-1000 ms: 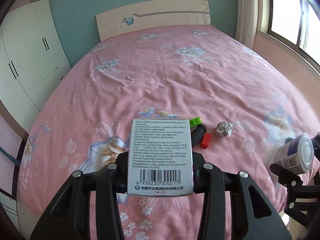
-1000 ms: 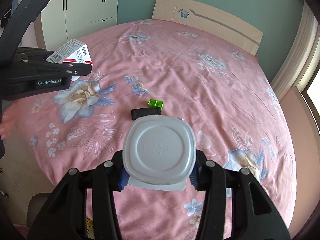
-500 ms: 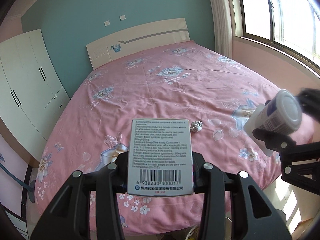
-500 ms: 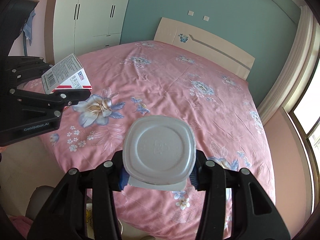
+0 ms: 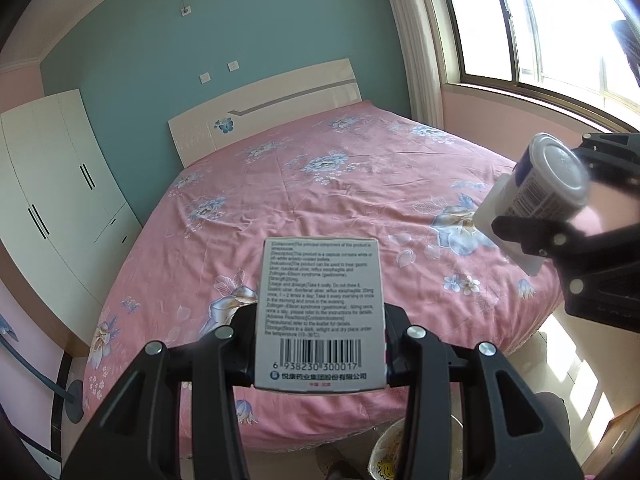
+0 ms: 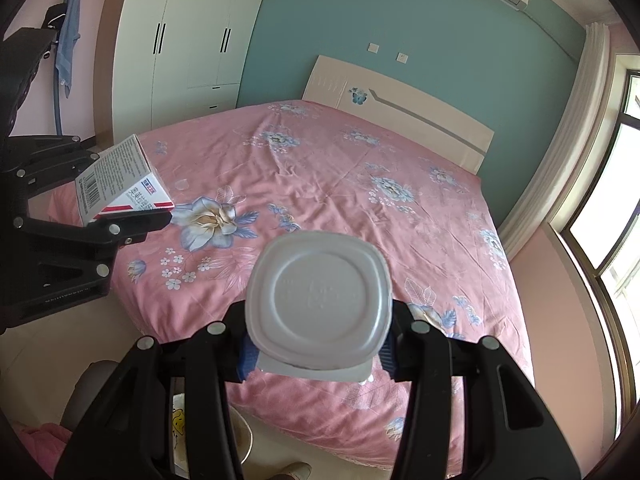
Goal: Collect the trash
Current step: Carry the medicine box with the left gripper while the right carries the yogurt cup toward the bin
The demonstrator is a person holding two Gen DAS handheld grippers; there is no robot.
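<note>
My left gripper [image 5: 320, 344] is shut on a white medicine box [image 5: 320, 316] with a barcode, held upright above the foot of the pink bed [image 5: 340, 184]. The box also shows in the right wrist view [image 6: 120, 178]. My right gripper [image 6: 318, 344] is shut on a white plastic cup [image 6: 318, 300], its base toward the camera; in the left wrist view the cup [image 5: 540, 192] shows a blue label. Both grippers hang level with the bed's foot edge, over the floor. The small items on the bed are hidden behind the held objects or out of view.
A round white bin rim [image 5: 396, 452] sits on the floor below the grippers, also in the right wrist view [image 6: 236, 440]. White wardrobes [image 5: 52, 192] stand left of the bed, a window [image 5: 560, 24] on the right, a headboard [image 5: 272, 108] at the far end.
Both grippers have pulled back and up from the bed with the box and the cup still held. The bed looks farther away and the bin rim has come into view below.
</note>
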